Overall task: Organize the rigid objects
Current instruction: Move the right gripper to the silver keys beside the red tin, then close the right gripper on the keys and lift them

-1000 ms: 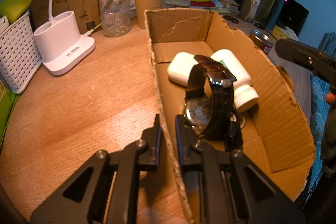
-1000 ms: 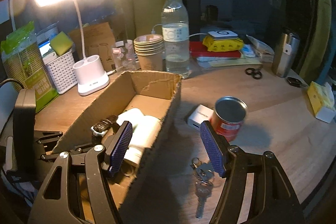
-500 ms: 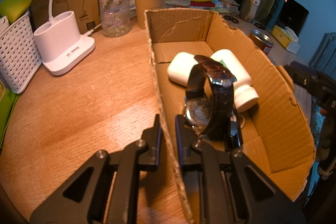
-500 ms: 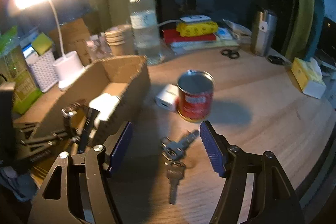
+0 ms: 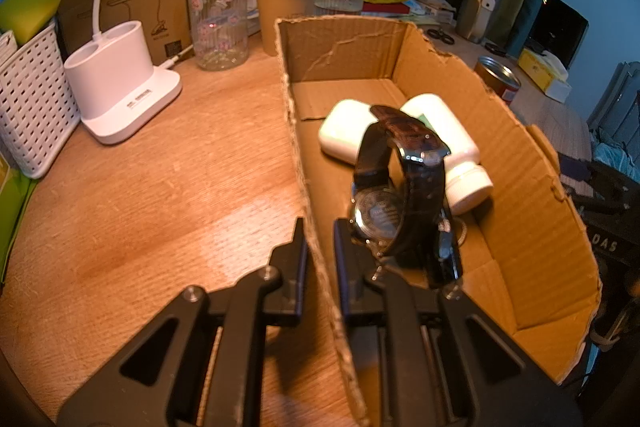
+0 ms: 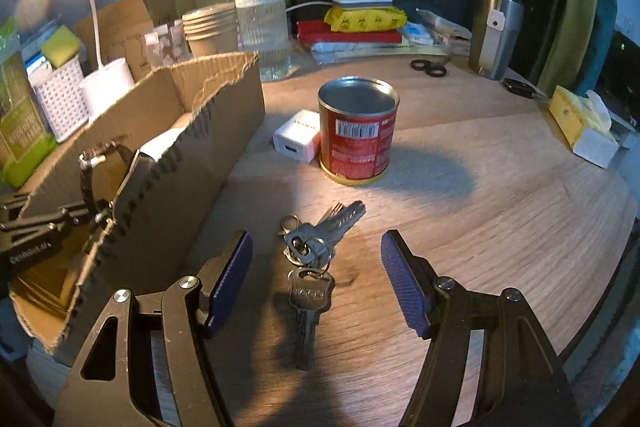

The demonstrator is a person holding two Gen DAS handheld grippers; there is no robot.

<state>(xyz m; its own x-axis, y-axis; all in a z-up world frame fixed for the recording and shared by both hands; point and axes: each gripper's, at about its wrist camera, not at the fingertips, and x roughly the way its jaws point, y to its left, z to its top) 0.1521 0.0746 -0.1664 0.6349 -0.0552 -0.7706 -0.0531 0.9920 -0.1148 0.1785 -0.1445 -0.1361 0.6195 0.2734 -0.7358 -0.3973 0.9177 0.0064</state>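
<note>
Three things lie in the cardboard box [image 5: 532, 187]: watch [image 5: 404, 187], bottle [image 5: 460, 155], perhaps an earbud case [image 5: 344, 137].

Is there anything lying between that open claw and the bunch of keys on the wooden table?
Nothing visible. The open right gripper straddles the bunch of silver keys, with only bare wooden table around them. The red tin can stands farther back.

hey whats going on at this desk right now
A person with a gripper in each hand is sorting small items into a cardboard box. The left gripper is clamped shut on the box's near wall, steadying it. A watch, a white case and a white bottle lie inside. The right gripper is open over a bunch of keys on the table; a red can and a white charger also wait outside.
</note>
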